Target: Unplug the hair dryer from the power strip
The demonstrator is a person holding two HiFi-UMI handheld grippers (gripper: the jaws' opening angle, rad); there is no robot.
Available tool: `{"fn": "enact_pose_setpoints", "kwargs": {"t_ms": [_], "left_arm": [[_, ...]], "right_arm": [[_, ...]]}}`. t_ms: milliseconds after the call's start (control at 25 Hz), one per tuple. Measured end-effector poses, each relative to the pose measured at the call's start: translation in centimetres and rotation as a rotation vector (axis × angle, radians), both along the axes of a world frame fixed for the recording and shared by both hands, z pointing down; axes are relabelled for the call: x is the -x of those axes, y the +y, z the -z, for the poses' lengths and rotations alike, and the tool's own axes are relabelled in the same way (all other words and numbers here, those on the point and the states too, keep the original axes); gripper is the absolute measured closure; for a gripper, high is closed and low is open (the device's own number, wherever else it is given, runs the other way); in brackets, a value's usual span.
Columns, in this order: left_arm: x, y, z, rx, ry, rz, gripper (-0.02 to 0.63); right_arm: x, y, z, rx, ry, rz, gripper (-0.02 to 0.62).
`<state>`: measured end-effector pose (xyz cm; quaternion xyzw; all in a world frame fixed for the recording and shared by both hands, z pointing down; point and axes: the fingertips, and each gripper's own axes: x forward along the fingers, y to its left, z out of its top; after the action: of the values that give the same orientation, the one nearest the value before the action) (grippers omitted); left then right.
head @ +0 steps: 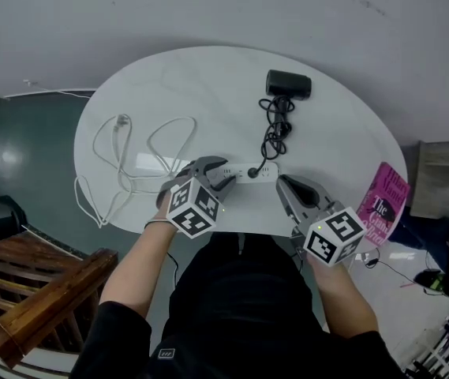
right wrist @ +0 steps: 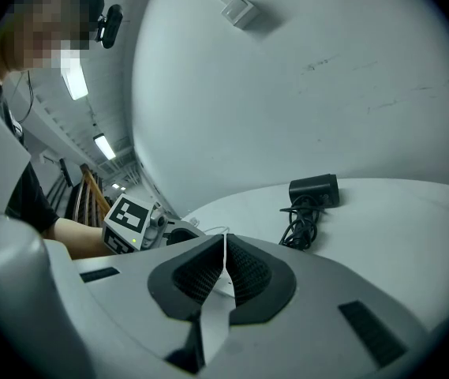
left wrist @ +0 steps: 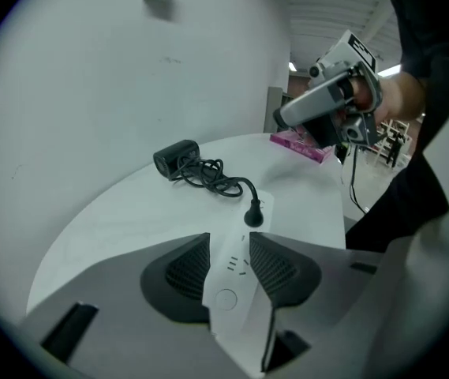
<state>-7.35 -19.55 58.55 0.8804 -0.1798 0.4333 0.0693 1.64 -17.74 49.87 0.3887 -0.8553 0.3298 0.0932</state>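
Note:
A black hair dryer lies at the far side of the round white table, with its black cord bunched in front of it. Its plug sits in the white power strip. My left gripper points down over the strip's left end. In the left gripper view the strip lies between the open jaws, with the plug just beyond them. My right gripper hangs to the right of the strip, shut with nothing in it. The dryer is beyond it.
The strip's white cable loops over the table's left half. A pink book lies at the right edge. A wooden bench stands low on the left. The person's body is against the table's near edge.

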Motion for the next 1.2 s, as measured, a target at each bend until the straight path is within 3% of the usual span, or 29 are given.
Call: {"fn": "enact_pose_setpoints", "kwargs": {"t_ms": [520, 920, 1200], "left_arm": [[-1.3, 1.0, -3.7, 0.055, -0.086, -0.115, 0.483], [-1.4, 1.1, -3.9, 0.110, -0.055, -0.115, 0.505], [-1.4, 1.1, -3.7, 0.095, -0.040, -0.109, 0.505]], "right_arm": [[0.6, -0.2, -1.1, 0.034, 0.010, 0.027, 0.560], [1.7, -0.3, -3.1, 0.085, 0.074, 0.094, 0.557], [2.7, -0.4, -5.4, 0.099, 0.103, 0.130, 0.557]]}}
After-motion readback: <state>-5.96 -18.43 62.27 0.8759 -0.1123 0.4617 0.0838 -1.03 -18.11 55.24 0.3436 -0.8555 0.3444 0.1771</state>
